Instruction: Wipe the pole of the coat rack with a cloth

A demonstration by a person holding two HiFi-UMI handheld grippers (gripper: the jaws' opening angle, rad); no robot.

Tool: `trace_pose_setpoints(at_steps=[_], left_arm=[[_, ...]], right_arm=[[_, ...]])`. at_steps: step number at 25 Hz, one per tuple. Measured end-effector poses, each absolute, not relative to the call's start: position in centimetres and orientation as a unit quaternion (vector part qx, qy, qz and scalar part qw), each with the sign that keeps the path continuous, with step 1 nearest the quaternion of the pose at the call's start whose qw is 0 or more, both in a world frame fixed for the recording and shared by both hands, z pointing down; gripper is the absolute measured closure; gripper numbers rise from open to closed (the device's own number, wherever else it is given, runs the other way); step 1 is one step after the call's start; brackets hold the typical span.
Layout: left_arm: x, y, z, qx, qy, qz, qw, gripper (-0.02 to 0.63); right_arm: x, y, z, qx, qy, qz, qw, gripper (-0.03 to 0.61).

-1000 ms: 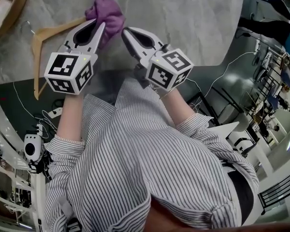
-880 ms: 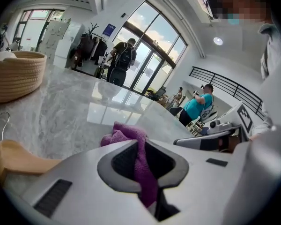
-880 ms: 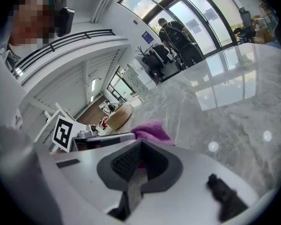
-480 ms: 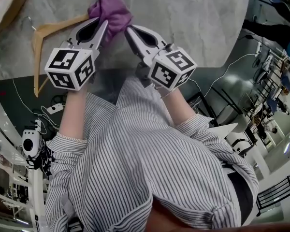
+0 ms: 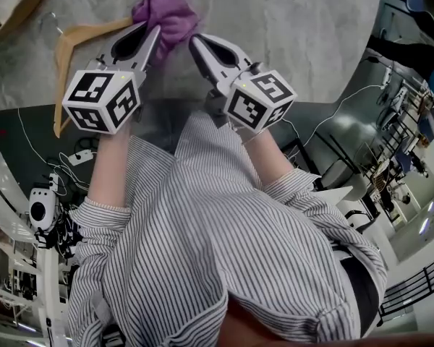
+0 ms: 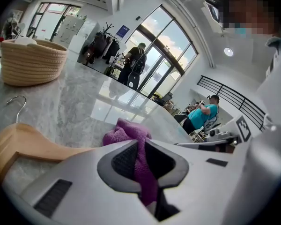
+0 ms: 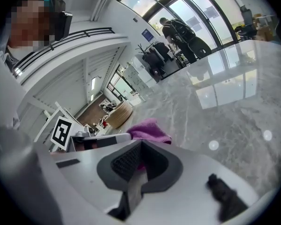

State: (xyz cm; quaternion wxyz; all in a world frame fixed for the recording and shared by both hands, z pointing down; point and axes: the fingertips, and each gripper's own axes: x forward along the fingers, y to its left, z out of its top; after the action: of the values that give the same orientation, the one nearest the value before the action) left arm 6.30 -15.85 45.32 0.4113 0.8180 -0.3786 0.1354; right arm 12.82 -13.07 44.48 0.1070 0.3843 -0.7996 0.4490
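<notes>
A purple cloth [image 5: 168, 11] is bunched at the tip of my left gripper [image 5: 153, 30], which is shut on it just over the grey marble table [image 5: 275, 27]. In the left gripper view the cloth [image 6: 129, 133] runs down between the closed jaws of the left gripper [image 6: 141, 143]. My right gripper [image 5: 194, 42] is shut beside it, to the right of the cloth and holding nothing. The right gripper view shows the cloth [image 7: 148, 129] beyond the shut right gripper [image 7: 140, 145]. No coat rack pole is in view.
A wooden hanger [image 5: 78, 39] lies on the table left of the cloth, its metal hook [image 6: 16, 103] towards a woven basket [image 6: 32, 61] at the far left. People stand by tall windows [image 6: 154, 55] beyond the table. Cables lie on the floor [image 5: 72, 157] below the table edge.
Both grippers and the cloth have edged slightly farther over the table, towards the top of the head view. The left grip on the cloth is unchanged.
</notes>
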Motion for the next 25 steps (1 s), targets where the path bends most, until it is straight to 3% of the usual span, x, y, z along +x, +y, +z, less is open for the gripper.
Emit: trace_pose_setpoints(at_steps=[25], left_arm=[[-3.9,-15.2,45.3,0.78,-0.448,0.114,0.421,0.563]], right_arm=[[6.5,-16.4,44.9,0.365,-0.817,0.418,0.156,0.565]])
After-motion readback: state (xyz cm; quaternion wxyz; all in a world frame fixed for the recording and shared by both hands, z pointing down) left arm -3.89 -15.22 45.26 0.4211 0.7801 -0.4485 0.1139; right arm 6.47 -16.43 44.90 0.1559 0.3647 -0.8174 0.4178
